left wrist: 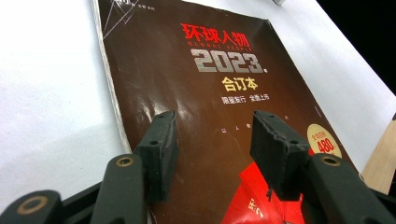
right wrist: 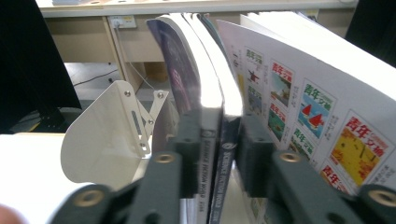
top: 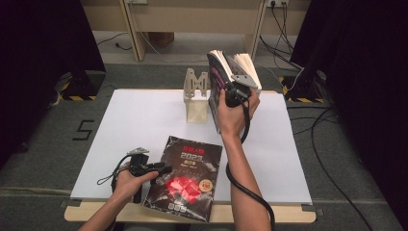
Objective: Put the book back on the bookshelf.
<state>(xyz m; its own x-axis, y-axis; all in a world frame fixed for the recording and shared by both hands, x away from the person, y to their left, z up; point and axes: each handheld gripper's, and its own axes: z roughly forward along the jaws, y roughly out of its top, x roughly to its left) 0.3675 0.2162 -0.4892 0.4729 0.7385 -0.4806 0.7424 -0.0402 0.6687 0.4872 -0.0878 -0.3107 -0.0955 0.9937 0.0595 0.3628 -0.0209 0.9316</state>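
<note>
Two grippers: both in hand at the white table [top: 144, 120], one low at the near edge, one raised at the far side.
Left gripper [top: 161, 168]: nearest, held low at the near left of the table, pointing right at the dark magazine's left edge.
Left jaws: apart, nothing pinched; in the left gripper view [left wrist: 212, 149] the cover shows through the gap between the two pads, and whether the pads touch it I cannot tell.
Dark magazine [top: 185, 178]: lies flat, face up, at the near middle of the table, bottom edge overhanging the near edge. Dark brown cover, red title, silver "2023", red shape lower down, round cream sticker at lower right [left wrist: 210, 107].
Right forearm: comes in from the bottom right and reaches across to the far middle of the table.
Right gripper [top: 231, 94]: raised at the far middle, grey plate on top, cable trailing down along the arm.
Right jaws: closed on two magazines [right wrist: 217, 140] at their spines, one pad on each outer side, both pressing. The spines read "SCIENCE FICTION WORLD".
Held magazines [top: 223, 77]: upright, pages fanning at the top, just right of the bookend.
Third magazine [right wrist: 317, 112]: white cover with small coloured cover pictures, upright just beside the right pad, outside the grip, leaning away from the held pair.
Bookend [top: 196, 98]: cream metal stand, upright at the far middle of the table, just left of the held pair [right wrist: 105, 135]; contact with them unclear.
Beyond the table: grey floor, cables, wooden furniture legs.
</note>
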